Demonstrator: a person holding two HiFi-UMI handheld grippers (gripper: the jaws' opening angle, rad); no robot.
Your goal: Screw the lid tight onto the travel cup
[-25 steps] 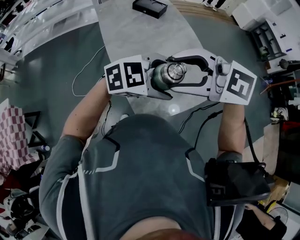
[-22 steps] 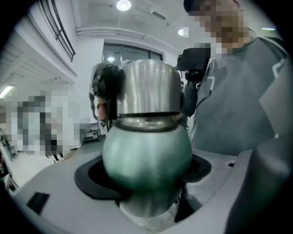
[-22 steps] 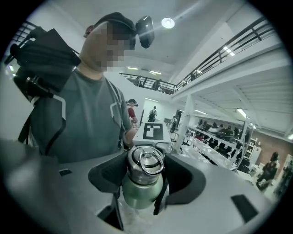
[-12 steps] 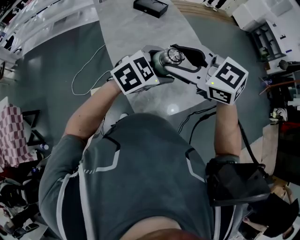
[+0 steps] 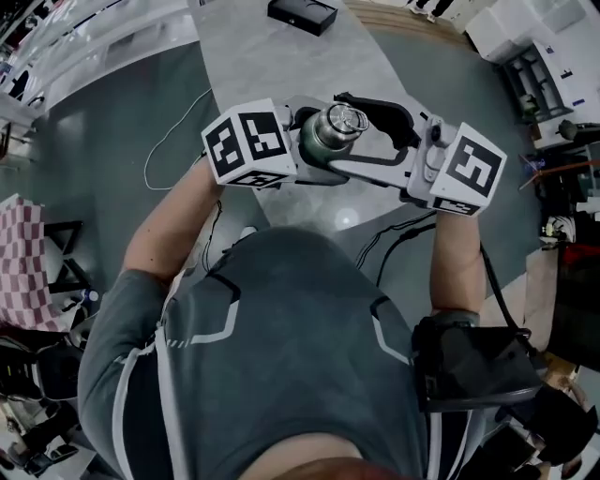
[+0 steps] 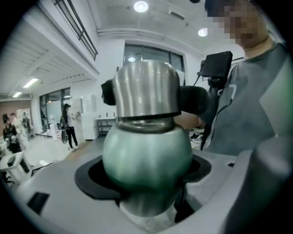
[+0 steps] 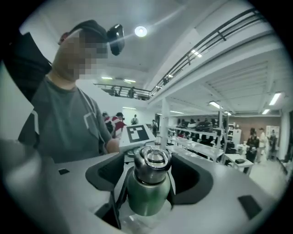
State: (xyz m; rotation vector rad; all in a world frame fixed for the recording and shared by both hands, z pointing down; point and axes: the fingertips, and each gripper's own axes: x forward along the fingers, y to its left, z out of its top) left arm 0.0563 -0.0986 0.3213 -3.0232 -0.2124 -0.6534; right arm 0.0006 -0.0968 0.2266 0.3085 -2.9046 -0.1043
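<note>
Our right gripper [image 7: 150,176] has just spread its jaws wider. The lid [image 7: 153,161] sits between them, and it looks let go. Our left gripper [image 6: 146,176] pinches the cup [image 5: 323,142] up over the bench [image 5: 281,66]. We may need a fresh grip for another twist.

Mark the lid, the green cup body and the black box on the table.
lid [image 7: 152,167]: right gripper view, middle of its steel cap.
green cup body [image 6: 146,153]: left gripper view, middle of its bulging green side.
black box [image 5: 300,14]: head view, middle of its top face.
</note>
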